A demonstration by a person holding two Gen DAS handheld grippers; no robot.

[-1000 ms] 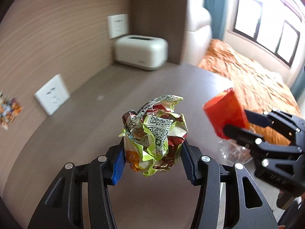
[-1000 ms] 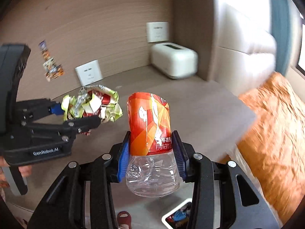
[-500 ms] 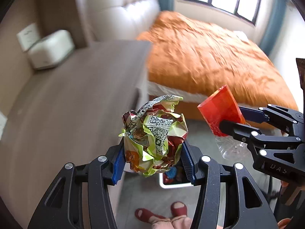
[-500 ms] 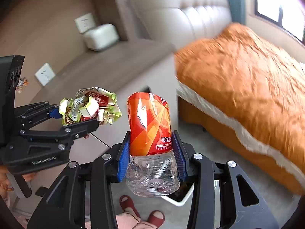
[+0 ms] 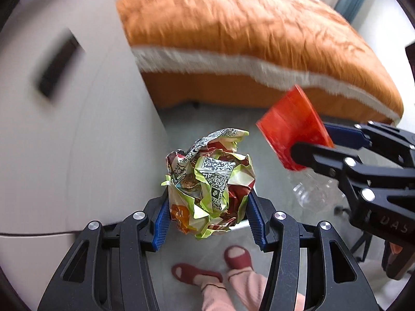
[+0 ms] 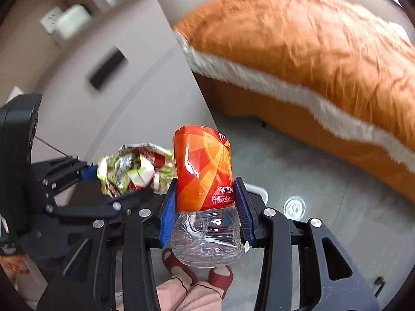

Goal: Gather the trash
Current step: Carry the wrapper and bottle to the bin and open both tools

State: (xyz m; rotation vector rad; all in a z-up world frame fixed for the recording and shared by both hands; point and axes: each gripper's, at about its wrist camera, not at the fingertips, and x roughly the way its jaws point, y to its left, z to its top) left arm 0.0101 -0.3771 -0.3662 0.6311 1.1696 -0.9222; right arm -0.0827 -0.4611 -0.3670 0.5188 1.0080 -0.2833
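Note:
My left gripper point(image 5: 208, 216) is shut on a crumpled green, red and white snack wrapper point(image 5: 210, 181), held in the air above the grey floor. It also shows in the right wrist view point(image 6: 135, 169). My right gripper point(image 6: 206, 207) is shut on a clear plastic bottle with an orange label point(image 6: 203, 173), held upside down, bottom toward the camera. The bottle also shows at the right of the left wrist view point(image 5: 294, 129). A white bin rim point(image 6: 258, 189) peeks out behind the right gripper; the bottle and fingers hide most of it.
A bed with an orange cover point(image 5: 246, 31) fills the back. A grey cabinet side with a dark handle slot point(image 5: 57, 66) stands at the left. The person's feet in red slippers point(image 5: 236, 256) are on the floor below. A round floor fitting point(image 6: 294, 206) sits near the bin.
Both grippers have swung away from the desk top and tipped down toward the floor beside the bed, each still holding its item. The cabinet side and feet came into view.

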